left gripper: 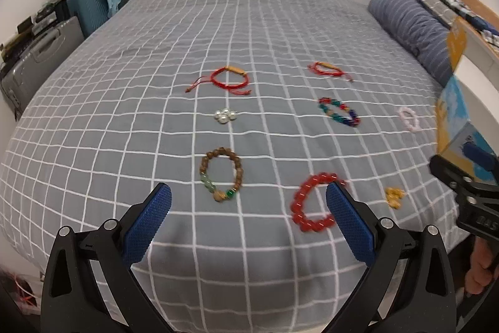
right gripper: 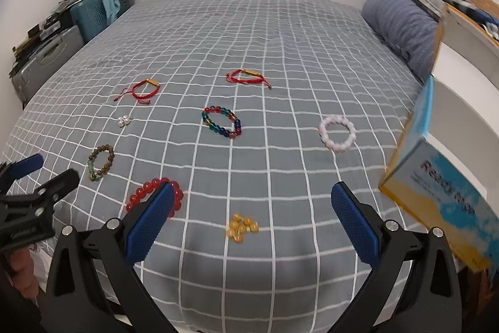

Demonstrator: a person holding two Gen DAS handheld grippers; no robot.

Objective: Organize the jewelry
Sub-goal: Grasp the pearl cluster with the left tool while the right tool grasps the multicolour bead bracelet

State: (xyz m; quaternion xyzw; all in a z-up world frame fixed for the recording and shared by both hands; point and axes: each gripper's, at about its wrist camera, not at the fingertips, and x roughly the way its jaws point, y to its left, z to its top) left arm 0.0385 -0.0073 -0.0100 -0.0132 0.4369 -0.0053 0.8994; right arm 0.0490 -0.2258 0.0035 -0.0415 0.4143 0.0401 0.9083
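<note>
The grey checked bed (left gripper: 249,30) carries eight jewelry pieces, spread apart. A blue-and-yellow box (right gripper: 443,195) hangs at the right edge, interior hidden. Both the left gripper (left gripper: 248,209) and right gripper (right gripper: 253,208) gape wide, empty. Only the right view shows the white bead bracelet (right gripper: 337,133) whole.

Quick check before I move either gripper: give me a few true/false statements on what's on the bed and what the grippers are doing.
1. Both grippers, left gripper and right gripper, are open and hold nothing. True.
2. The red bead bracelet lies on the bedspread. True.
3. Only one red cord bracelet is out. False: there are two.
4. The pale pink bead bracelet is stacked on the multicolour bead bracelet. False: they lie apart.
</note>
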